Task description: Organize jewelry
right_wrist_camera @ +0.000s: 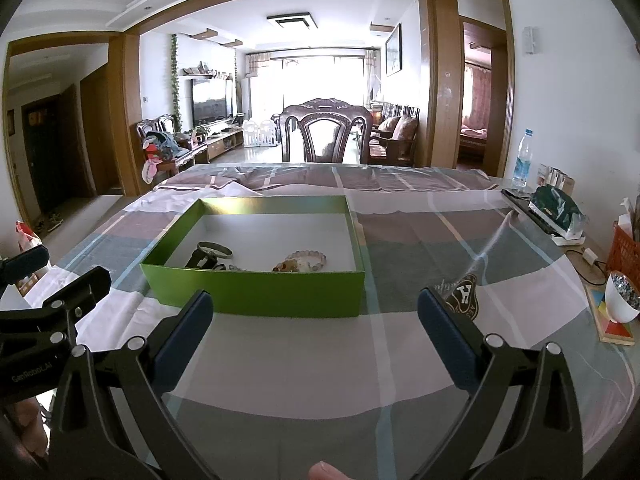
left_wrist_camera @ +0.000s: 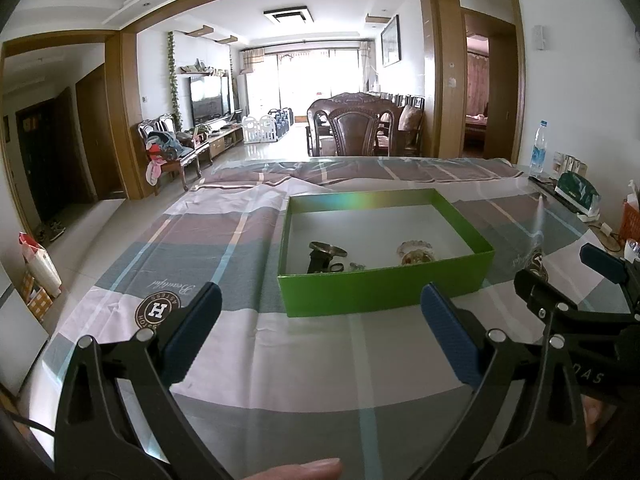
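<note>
Right gripper (right_wrist_camera: 316,320) hangs wide open over the checked tablecloth (right_wrist_camera: 420,240), nothing in it. Just beyond sits the green box (right_wrist_camera: 256,290), with a watch (right_wrist_camera: 210,256) on the left and a bead bracelet (right_wrist_camera: 306,260) on the right. Left gripper (right_wrist_camera: 52,280) pokes in at the left edge.

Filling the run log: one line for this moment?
left hand-held gripper open | right hand-held gripper open | watch, beaded bracelet in green box

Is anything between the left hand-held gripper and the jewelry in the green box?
Only the green box's near wall. The watch and bead bracelet lie just behind it, so the open left hand-held gripper must come over the rim.
</note>
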